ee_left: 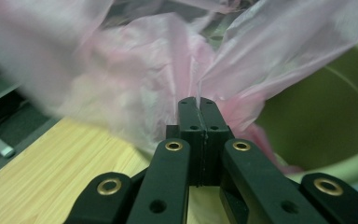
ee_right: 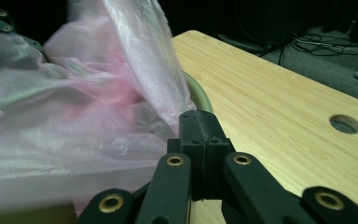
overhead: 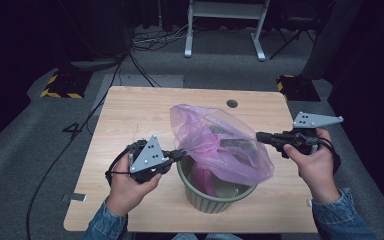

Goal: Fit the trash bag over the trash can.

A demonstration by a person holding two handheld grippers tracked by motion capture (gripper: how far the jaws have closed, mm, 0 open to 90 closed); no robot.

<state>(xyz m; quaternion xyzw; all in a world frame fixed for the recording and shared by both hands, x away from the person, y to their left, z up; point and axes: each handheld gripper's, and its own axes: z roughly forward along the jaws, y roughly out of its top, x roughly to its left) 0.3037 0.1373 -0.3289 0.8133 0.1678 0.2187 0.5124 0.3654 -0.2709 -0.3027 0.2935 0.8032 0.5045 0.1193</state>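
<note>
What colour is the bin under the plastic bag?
The bin is pale green; the high view shows it best.

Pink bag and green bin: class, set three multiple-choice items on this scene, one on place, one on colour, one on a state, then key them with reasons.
1. Where is the bin?
A. on the floor
B. near the table's front edge
C. on a shelf

2. What colour is the bag?
A. pink
B. black
C. blue

3. How are the left tongs?
A. wide open
B. lying on the table
C. shut on the bag

Key: 1 B, the high view shows the bin standing on the wood by the near edge. 2 A, the film is see-through pink in all views. 3 C, the left gripper view shows the jaws pressed together on a fold of film.
</note>
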